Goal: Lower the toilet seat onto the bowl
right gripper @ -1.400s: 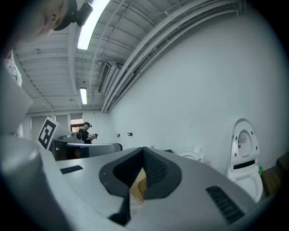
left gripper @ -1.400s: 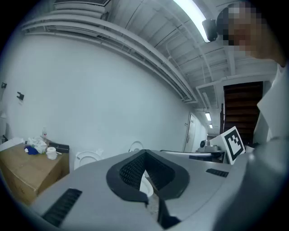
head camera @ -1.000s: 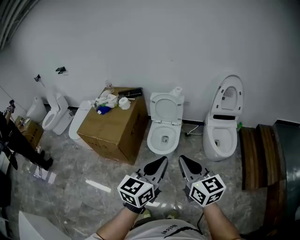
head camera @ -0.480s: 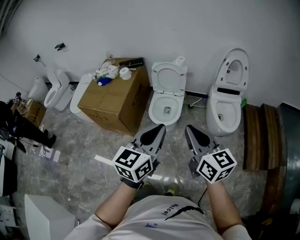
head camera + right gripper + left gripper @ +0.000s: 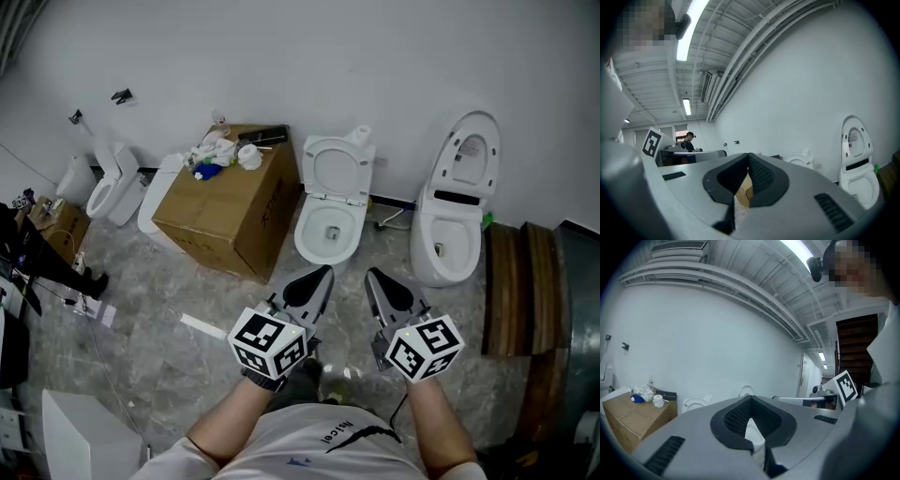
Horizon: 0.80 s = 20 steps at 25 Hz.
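Observation:
A white toilet (image 5: 327, 232) stands against the back wall with its seat (image 5: 338, 171) raised upright. A second, taller white toilet (image 5: 448, 239) to its right has its lid (image 5: 472, 150) up too. My left gripper (image 5: 322, 272) and right gripper (image 5: 373, 275) are side by side over the floor, well short of both bowls. Both point toward the toilets, shut and empty. In the left gripper view the shut left gripper (image 5: 750, 399) points past the middle toilet (image 5: 696, 404). In the right gripper view the right gripper (image 5: 748, 157) has the tall toilet (image 5: 855, 159) at far right.
A big cardboard box (image 5: 225, 216) with clutter on top stands left of the middle toilet. Small white fixtures (image 5: 108, 192) sit further left. Dark wooden boards (image 5: 511, 286) lie at the right. A white strip (image 5: 202, 326) lies on the marbled floor.
The head view has swung, so the toilets and box sit differently in frame. Both grippers stay shut and side by side. The seat stays raised.

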Motion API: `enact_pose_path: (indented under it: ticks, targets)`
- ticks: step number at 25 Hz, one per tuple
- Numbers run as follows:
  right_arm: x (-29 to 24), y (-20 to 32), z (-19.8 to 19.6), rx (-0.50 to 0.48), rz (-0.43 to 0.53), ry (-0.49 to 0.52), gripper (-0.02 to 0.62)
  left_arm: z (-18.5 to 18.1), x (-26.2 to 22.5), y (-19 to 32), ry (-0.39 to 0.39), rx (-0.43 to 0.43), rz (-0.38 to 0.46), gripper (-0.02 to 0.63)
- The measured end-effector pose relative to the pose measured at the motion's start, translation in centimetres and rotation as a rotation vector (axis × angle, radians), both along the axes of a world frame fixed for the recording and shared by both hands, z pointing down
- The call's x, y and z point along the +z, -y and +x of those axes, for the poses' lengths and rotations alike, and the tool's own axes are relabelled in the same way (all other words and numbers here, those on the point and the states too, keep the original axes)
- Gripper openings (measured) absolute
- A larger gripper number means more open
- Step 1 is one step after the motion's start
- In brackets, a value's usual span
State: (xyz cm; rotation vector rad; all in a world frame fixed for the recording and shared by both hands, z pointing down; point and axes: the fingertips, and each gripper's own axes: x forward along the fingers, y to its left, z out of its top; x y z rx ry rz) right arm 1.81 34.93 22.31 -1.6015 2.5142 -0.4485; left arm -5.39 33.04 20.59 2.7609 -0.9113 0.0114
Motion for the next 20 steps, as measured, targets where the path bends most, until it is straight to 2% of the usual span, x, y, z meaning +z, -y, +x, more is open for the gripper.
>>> enact_pose_path:
  ticks: [8, 15, 20]
  targets:
    - [1.6, 5.4, 0.8, 0.017, -0.033, -0.012, 0.017, 1.1, 1.5, 5.6, 0.009, 0.012, -0.007, 0.011]
    - [3.1, 13.5, 1.1, 0.045, -0.060, -0.034, 0.017, 1.8, 3.0, 13.9, 0.029, 0.042, 0.009, 0.009]
    - [3.3, 19.5, -0.1, 0.062, -0.071, -0.043, 0.017, 1.1, 3.3, 20.1, 0.032, 0.072, 0.006, 0.011]
